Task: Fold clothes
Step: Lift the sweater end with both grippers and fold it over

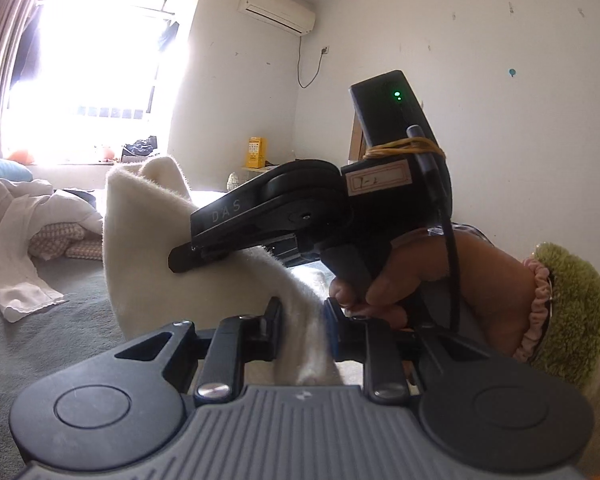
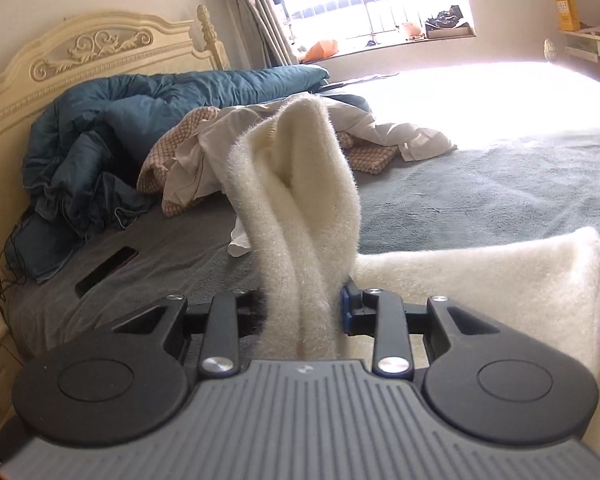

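Note:
A cream fuzzy garment (image 1: 140, 236) is held up above the grey bed. My left gripper (image 1: 302, 320) is shut on a fold of it. The right gripper's body (image 1: 284, 208) shows in the left wrist view, its fingers pressed into the same cloth just ahead. In the right wrist view my right gripper (image 2: 304, 308) is shut on a bunched part of the cream garment (image 2: 300, 184), which stands up between the jaws. More of the garment (image 2: 500, 280) spreads out to the right.
A grey bed sheet (image 2: 480, 192) covers the bed. A heap of white and checked clothes (image 2: 204, 148) and a blue duvet (image 2: 112, 128) lie near the cream headboard (image 2: 80, 52). A dark phone (image 2: 108, 266) lies on the sheet. A bright window (image 1: 100, 60) is behind.

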Action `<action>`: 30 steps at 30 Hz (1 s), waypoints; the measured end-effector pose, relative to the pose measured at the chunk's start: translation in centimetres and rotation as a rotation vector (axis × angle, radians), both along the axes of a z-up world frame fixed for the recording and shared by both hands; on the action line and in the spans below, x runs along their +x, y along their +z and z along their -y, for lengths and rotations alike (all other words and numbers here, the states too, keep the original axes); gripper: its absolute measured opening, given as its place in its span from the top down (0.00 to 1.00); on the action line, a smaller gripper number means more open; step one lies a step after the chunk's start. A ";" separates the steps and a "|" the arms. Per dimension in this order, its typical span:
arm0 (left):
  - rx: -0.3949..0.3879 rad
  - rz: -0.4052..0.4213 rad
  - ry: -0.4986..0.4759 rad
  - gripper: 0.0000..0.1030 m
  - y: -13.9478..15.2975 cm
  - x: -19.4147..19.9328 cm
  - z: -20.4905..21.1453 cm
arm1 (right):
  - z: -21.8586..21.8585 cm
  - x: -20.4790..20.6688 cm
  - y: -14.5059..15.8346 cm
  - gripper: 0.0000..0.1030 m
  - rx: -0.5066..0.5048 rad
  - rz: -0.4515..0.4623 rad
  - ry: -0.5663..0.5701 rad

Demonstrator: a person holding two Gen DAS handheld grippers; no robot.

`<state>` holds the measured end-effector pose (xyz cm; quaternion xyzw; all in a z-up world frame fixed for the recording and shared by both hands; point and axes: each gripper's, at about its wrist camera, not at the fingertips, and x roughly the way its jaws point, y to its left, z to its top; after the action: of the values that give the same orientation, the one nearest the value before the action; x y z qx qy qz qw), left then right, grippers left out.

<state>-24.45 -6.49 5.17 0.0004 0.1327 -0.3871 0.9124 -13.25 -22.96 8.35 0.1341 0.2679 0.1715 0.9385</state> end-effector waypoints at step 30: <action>0.191 -0.037 -0.220 0.78 -2.6 3.2 12.8 | 18.3 -1.1 -9.6 0.73 0.710 -0.149 -0.137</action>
<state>-21.25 -19.32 2.55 0.0948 0.1851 -0.4702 0.8577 -14.38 -41.29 -1.29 0.4813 0.2499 0.1805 0.8206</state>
